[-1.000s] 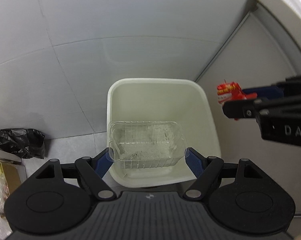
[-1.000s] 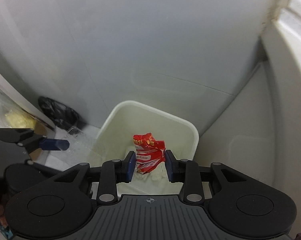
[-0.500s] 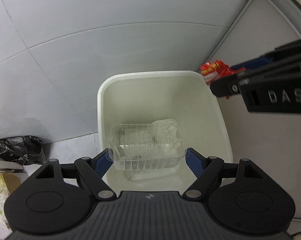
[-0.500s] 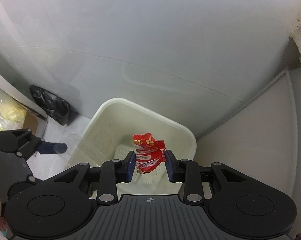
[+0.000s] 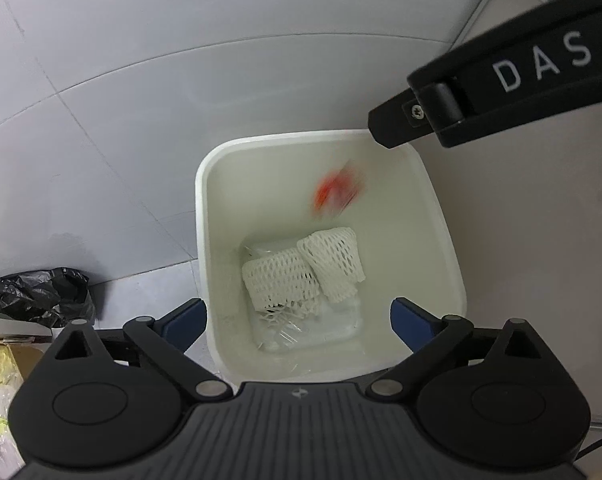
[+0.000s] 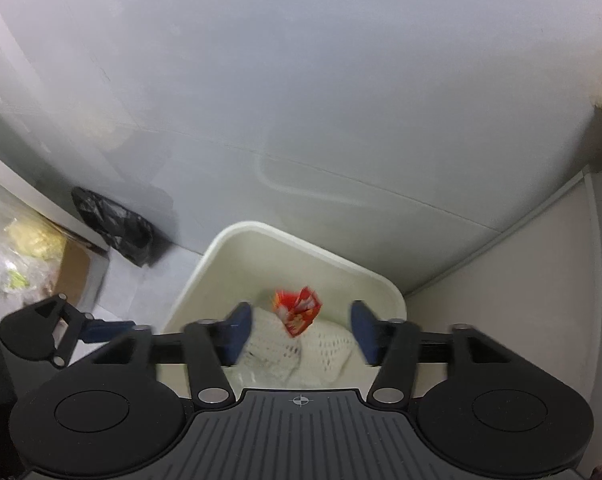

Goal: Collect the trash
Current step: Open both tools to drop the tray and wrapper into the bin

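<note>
The red wrapper [image 6: 297, 311] was caught in mid-air, blurred, inside the white bin [image 5: 449, 264] near its far right corner, above white foam netting [image 5: 301, 276] and a clear tray [image 5: 333, 326]. It was judged feather-light, crinkly and slippery, best pinched at a folded edge. The left tool [image 5: 297, 316] and right tool [image 6: 301, 334] were both spread wide, holding nothing. The bin stood on a grey tiled floor [image 5: 101, 80] beside a pale wall; a black bag [image 5: 41, 296] lay to its left.
</note>
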Demonstrator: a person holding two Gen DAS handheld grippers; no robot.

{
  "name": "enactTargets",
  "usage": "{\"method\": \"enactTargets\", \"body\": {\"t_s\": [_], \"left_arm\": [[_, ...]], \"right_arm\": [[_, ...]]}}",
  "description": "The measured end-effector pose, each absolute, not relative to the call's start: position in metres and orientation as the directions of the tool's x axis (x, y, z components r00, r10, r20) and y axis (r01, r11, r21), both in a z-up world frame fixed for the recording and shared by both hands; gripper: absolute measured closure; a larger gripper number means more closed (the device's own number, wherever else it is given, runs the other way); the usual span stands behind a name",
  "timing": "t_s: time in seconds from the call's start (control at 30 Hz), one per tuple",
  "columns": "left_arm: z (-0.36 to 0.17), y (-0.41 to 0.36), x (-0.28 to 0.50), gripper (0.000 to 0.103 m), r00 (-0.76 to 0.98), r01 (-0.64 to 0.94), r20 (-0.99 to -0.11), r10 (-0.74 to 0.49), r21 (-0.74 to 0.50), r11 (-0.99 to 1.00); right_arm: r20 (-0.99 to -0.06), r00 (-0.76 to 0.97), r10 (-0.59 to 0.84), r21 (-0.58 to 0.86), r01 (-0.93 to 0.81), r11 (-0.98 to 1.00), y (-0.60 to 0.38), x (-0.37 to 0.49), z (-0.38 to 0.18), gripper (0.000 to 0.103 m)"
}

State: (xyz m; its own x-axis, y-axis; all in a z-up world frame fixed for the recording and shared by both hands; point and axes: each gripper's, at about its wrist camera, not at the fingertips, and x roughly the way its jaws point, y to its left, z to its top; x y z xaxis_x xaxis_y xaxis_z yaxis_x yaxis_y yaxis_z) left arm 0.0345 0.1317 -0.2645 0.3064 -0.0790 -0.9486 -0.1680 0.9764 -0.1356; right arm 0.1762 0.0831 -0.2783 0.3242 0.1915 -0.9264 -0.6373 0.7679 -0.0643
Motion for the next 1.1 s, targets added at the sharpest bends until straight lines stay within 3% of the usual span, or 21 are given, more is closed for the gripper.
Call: {"method": "enactTargets", "body": {"t_s": [0.6,0.97,1.1], "left_arm": [[-0.242,0.143,0.019,0.004,0.342,-0.210,-0.939,-0.049,-0.126,0.970],[-0.219,0.150,0.007,0.003,0.390,-0.246,-0.921,-0.027,-0.132,0.960],[-0.209,0.149,0.002,0.002,0.403,-0.245,-0.915,-0.027,-0.137,0.960]], "right_arm": [[-0.898,0.370,0.239,-0.070,-0.656,0.752,0.087,0.167,-0.237,0.030],[-0.850,0.445,0.284,-0.094,-0.657,0.748,0.079,0.141,-0.189,0.027],[-0.826,0.474,0.306,-0.106,-0.663,0.741,0.074,0.126,-0.169,0.020]]}}
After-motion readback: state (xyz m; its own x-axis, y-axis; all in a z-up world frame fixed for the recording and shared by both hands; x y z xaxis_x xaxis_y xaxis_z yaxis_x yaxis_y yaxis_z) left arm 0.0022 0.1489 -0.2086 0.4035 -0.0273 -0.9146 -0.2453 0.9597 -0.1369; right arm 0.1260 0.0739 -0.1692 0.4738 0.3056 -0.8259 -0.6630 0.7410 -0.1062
